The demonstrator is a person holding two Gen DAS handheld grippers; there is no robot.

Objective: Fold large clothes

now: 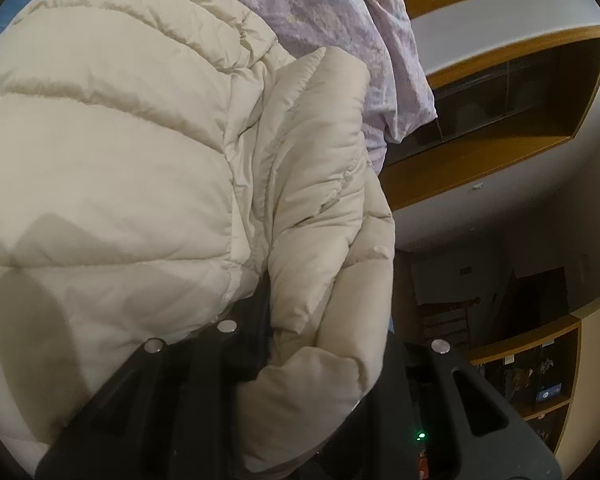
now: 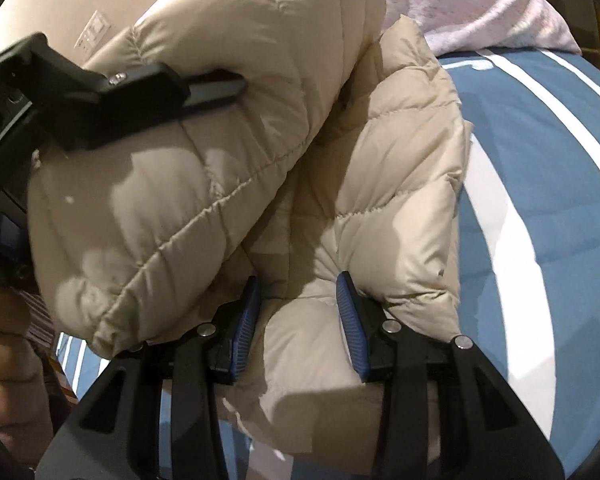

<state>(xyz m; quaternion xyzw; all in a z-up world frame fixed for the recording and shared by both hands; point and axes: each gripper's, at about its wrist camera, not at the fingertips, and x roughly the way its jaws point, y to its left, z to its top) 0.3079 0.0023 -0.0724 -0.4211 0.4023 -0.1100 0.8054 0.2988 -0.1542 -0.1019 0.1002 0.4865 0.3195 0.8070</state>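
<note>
A cream quilted puffer jacket (image 1: 132, 152) fills the left wrist view; it also shows in the right wrist view (image 2: 380, 200), lifted over a blue and white striped bedcover (image 2: 540, 184). My left gripper (image 1: 324, 320) is shut on a thick fold of the jacket; its fingertips are buried in the fabric. It shows in the right wrist view (image 2: 204, 92) at the upper left, clamping the jacket's edge. My right gripper (image 2: 298, 312) grips a padded fold between its blue pads (image 2: 350, 320), jaws partly apart around the bulk.
A lilac patterned blanket (image 1: 340, 12) lies bunched beyond the jacket, also in the right wrist view (image 2: 480, 0). Wooden shelving (image 1: 500, 92) and a bookcase (image 1: 532, 380) stand to the right. A wall with a socket (image 2: 94, 28) is at the far left.
</note>
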